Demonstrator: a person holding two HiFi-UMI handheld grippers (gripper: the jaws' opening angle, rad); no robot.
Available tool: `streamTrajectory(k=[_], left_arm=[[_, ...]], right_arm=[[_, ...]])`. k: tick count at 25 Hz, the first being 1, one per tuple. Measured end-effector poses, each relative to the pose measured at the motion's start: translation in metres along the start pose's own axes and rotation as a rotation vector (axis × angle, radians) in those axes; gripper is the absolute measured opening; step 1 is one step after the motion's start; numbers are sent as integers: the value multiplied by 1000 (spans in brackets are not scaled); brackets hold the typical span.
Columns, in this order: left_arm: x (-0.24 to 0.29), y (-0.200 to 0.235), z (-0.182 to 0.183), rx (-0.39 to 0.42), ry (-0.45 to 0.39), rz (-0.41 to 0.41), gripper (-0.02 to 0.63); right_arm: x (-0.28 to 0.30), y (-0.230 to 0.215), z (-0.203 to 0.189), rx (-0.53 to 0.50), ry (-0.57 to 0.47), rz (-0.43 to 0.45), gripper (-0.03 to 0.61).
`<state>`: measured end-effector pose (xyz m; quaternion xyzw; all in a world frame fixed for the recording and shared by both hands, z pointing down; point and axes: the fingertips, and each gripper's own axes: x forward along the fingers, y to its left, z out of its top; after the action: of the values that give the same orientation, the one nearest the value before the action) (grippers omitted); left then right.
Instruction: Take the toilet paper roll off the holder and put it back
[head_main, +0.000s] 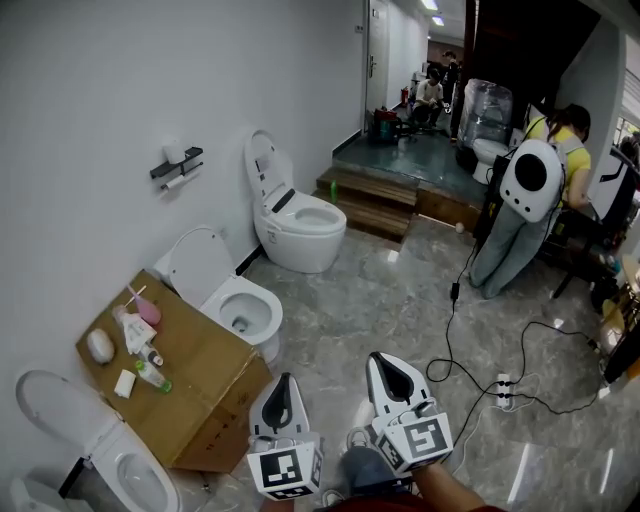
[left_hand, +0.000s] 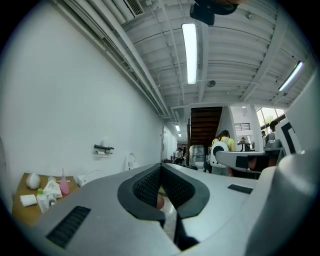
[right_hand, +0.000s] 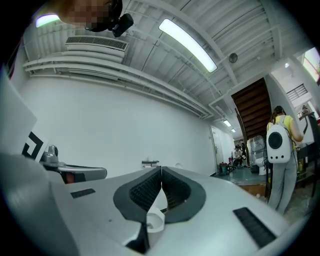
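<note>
While mounted, roll (head_main: 172, 184) far from fingers (head_main: 280, 398).

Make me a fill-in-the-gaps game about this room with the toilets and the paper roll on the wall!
1. A white toilet paper roll sits on the black wall ____.
2. The left gripper and the right gripper both have their jaws ____, with nothing between them.
3. The pink bottle stands on top of the brown cardboard ____.
Missing words: holder; shut; box.
</note>
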<state>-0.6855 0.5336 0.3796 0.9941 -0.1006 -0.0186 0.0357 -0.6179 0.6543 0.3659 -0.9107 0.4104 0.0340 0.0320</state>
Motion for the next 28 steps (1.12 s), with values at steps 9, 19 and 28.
streamTrajectory(k=[9,19,28], left_arm=[[118,5,-6,5,23,21,15],[268,-28,-9,-2,38,21,15],[343,-30,-13,25,39,58,15]], right_arm=[[99,-62,-7,12,-1,17,18],[200,-171,-11,23,11,25,18],[259,-224,-15,52,-11,42,18]])
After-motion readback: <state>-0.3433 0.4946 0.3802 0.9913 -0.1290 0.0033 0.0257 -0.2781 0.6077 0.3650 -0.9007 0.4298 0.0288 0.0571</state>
